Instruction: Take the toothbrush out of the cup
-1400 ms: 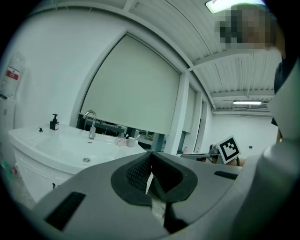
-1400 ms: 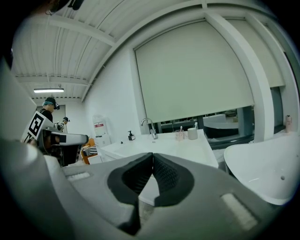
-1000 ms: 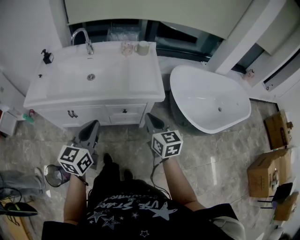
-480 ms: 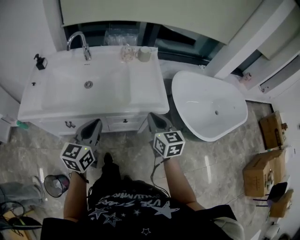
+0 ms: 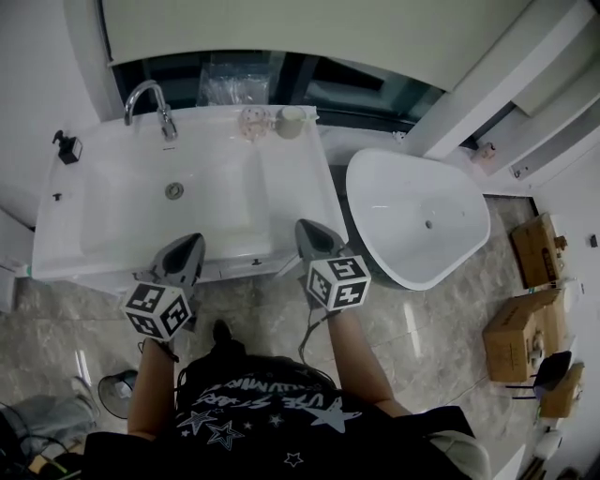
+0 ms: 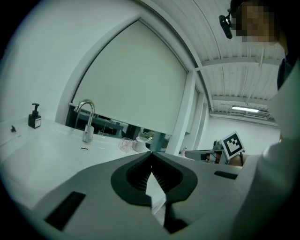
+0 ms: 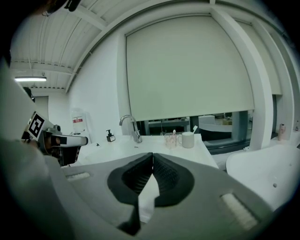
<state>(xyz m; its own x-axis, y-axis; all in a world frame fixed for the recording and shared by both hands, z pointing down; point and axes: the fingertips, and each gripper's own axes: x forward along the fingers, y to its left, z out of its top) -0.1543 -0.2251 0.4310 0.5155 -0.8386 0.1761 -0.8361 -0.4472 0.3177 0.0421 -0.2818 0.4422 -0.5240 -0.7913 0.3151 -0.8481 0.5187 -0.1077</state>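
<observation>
I am nearer the desk [image 5: 291, 178] now; my left claw [image 5: 190, 242] and right claw [image 5: 306, 229] are clenched, empty, with the cup [image 7: 188, 139] and toothbrush [image 7: 194, 128] well ahead.

White vanity table [image 5: 291, 183] upper left, chrome faucet [image 5: 150, 98] at its back edge. Pale roller blind [image 5: 309, 28] across top, dark window strip [image 5: 347, 80] beneath. White bathtub [image 5: 403, 197] centre right. Grey marbled floor tiles [image 5: 272, 314]. Cardboard boxes [image 5: 514, 337] at right edge. White walls [image 5: 37, 56].
</observation>
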